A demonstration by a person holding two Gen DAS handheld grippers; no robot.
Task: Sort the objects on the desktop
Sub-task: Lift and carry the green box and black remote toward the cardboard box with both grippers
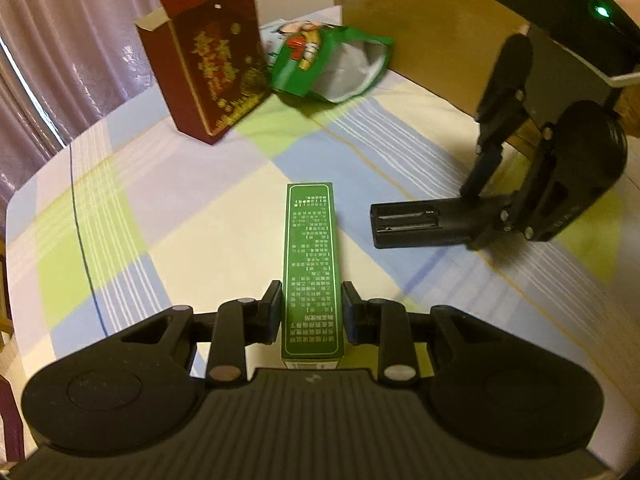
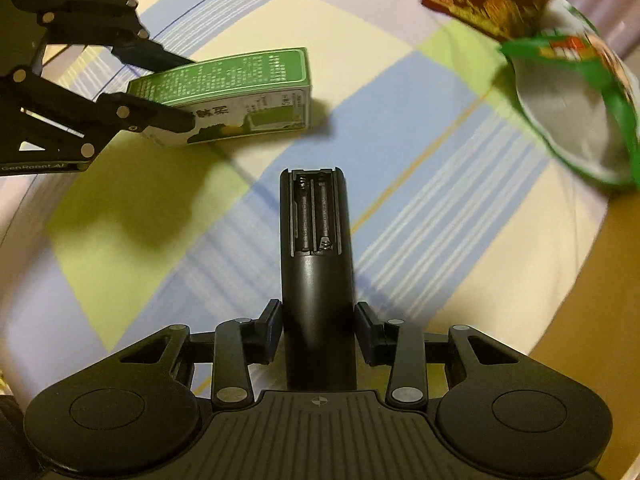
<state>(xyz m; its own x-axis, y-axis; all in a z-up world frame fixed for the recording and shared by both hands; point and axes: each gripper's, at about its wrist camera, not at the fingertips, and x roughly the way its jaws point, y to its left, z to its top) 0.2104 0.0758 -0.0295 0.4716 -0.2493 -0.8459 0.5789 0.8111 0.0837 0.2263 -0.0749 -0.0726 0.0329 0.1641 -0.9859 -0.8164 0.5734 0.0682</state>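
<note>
Left hand-held gripper (image 1: pixel 312 312) is clamping the green box (image 1: pixel 312 264), jaws closed in on both long sides near its rear end, box sticking straight out ahead over the worktop (image 1: pixel 180 216). Printed side of the box is facing up. Can't tell from either view whether the box is resting on the checked cloth or held just above it.

Right hand-held gripper (image 2: pixel 318 330) is gripping the black remote (image 2: pixel 318 264), jaws pressed to its sides around the lower body. Remote is back-side up, battery bay (image 2: pixel 316 212) uncovered, two slots showing, looking empty. In the left wrist view the remote is sitting just to the right of the green box, roughly crosswise to it, and the two aren't touching.

Relative to the green box:
- red carton (image 1: pixel 212 56) is standing upright well beyond it, to the far left, top flap open
- green snack bag (image 1: pixel 328 64) is lying beyond it, just right of the red carton, mouth open with silver lining showing
- cardboard box (image 1: pixel 420 36) is sitting far beyond it to the right, behind the snack bag, at the worktop edge
- purple curtain (image 1: pixel 60 40) is hanging behind the far left edge of the worktop

Right wrist view is blurring at the snack bag and red carton
</note>
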